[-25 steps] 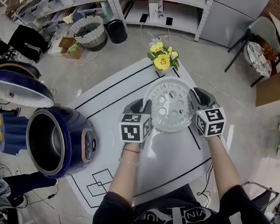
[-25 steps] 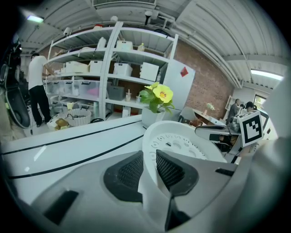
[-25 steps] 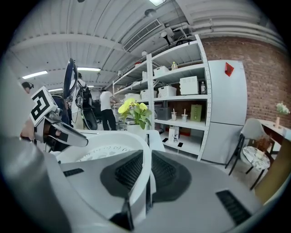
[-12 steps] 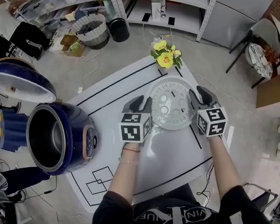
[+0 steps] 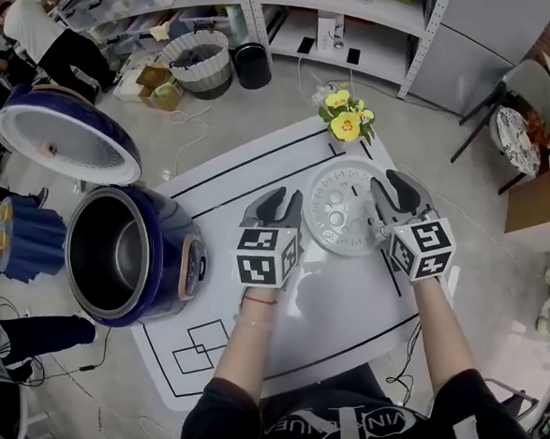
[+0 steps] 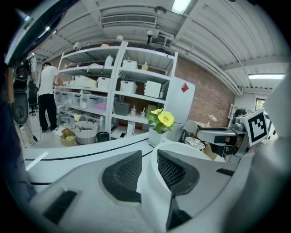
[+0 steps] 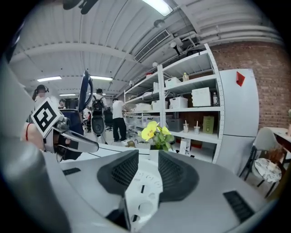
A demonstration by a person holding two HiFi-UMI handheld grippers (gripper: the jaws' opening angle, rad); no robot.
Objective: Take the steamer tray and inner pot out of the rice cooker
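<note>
While the jaws of the left gripper and right gripper have just been opening and are slackened about opposite rims of the steamer tray set on the table, the inner pot is found leftward in the rice cooker, nearer the left gripper.

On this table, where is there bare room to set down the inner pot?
The widest bare patch runs along the far left edge, from the rice cooker to the flowers, crossed by two black lines. A second one lies at the near edge, right of the drawn squares. The far right part is crowded around the steamer tray.
</note>
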